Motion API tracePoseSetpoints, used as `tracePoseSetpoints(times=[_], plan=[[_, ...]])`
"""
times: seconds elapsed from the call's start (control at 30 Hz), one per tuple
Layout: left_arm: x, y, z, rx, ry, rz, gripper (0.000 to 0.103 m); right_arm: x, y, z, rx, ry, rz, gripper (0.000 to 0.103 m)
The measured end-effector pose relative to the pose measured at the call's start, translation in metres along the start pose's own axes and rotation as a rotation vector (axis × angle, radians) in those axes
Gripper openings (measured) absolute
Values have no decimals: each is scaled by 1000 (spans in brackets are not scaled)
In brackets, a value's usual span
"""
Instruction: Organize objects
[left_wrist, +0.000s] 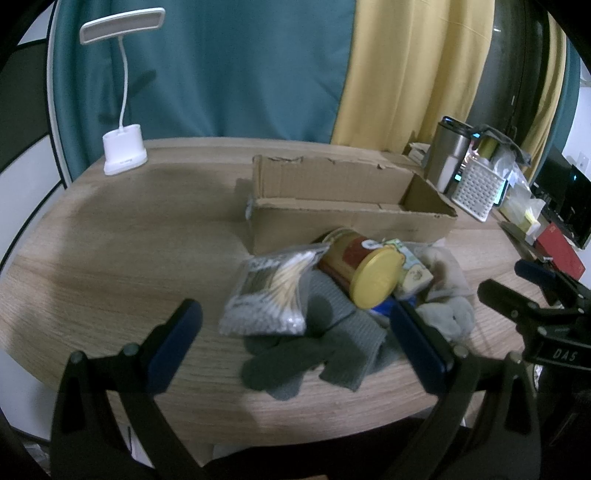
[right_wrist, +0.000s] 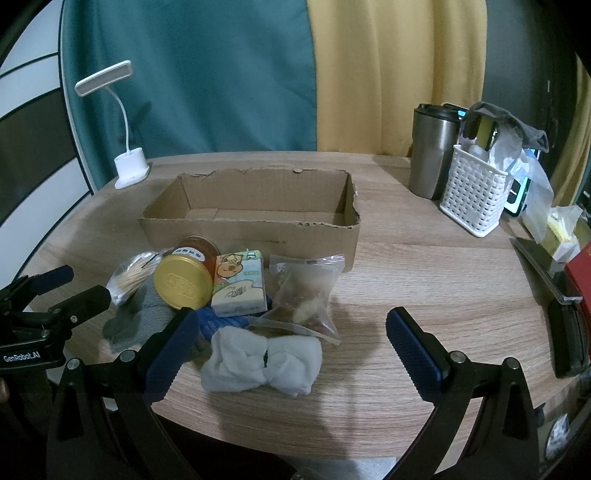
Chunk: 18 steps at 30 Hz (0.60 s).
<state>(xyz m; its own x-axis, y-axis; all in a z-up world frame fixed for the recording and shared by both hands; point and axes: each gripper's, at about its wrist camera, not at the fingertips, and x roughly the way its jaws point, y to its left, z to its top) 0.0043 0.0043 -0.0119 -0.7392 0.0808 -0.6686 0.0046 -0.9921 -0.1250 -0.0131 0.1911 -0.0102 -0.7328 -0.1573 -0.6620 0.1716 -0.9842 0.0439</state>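
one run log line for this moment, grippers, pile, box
left gripper: open, empty | right gripper: open, empty | cardboard box: empty | pile in front of box: jar, cotton swabs, grey gloves, tissue pack

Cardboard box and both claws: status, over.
Left claw open, right claw open, both empty. Brown cardboard box empty, nothing loaded. Yellow-lidded jar, tissue pack, grey gloves piled before it.

On the bench (right_wrist: 406, 266), a jar (right_wrist: 186, 275), tissue packet (right_wrist: 240, 284) and bags lie piled before the box (right_wrist: 251, 221), lamp (right_wrist: 127, 162) behind-left.
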Motion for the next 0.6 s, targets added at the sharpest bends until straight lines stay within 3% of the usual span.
tracePoseSetpoints(times=[0.6], plan=[[2,1,2,-4,2,-3,102,1,0,1,0,1,-2,103]])
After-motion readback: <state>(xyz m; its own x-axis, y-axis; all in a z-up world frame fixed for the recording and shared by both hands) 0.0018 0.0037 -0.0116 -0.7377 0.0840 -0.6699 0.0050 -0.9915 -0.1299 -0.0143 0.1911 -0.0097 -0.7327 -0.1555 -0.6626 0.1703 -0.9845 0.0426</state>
